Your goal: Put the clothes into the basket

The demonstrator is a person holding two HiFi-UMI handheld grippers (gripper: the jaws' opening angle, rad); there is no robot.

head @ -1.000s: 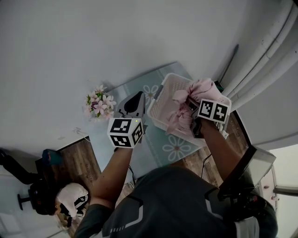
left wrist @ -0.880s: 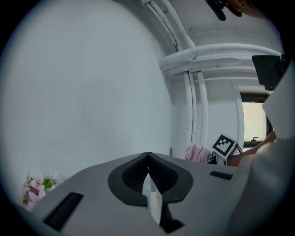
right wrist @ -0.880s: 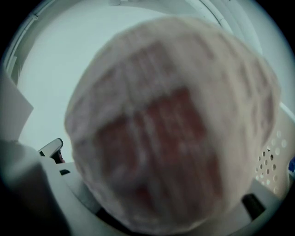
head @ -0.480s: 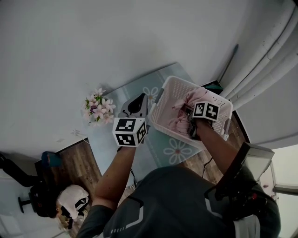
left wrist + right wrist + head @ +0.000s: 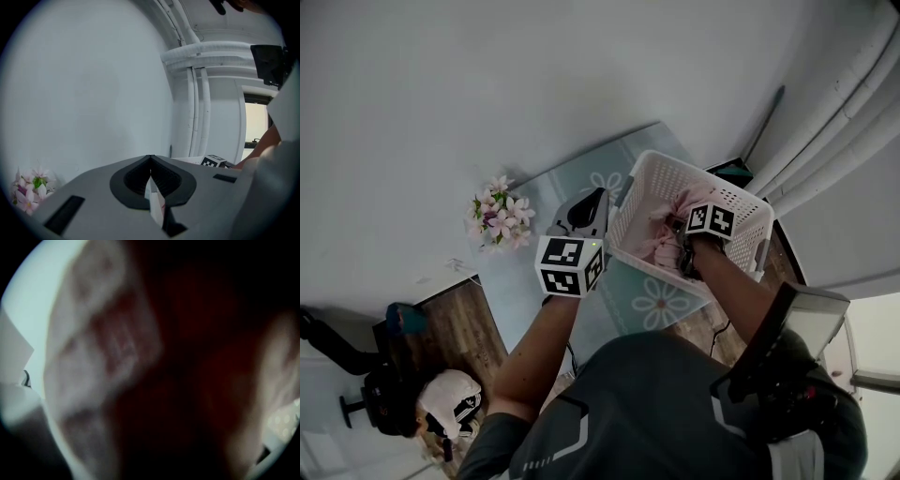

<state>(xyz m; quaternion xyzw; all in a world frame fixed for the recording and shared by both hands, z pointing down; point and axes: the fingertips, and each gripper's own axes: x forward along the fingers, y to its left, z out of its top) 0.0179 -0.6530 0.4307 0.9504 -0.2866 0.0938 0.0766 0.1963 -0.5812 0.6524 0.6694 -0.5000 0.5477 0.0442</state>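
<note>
Cloth fills the right gripper view: the pink clothes [image 5: 108, 348] press against the lens, so the jaws cannot be made out and I cannot tell whether they grip or have let go. In the head view the right gripper [image 5: 682, 246] sits low inside the white basket [image 5: 630, 217], with the clothes bunched at its 11 o'clock, already below the rim. That low position suits a release. A lift straight up, clear of the lattice walls, looks like the safest exit, since loose fabric could snag and ride out with it.

The left gripper [image 5: 594, 199] hangs at the basket's 9 o'clock, just outside its wall. Its jaws are pressed together on nothing, apparently parked out of the way.

The basket stands on a floral mat [image 5: 656, 302]. A bunch of flowers [image 5: 497, 212] lies at 9 o'clock, well apart. White pipes [image 5: 853, 103] run at 2 o'clock. Open room lies mostly above the basket and toward 6 o'clock.
</note>
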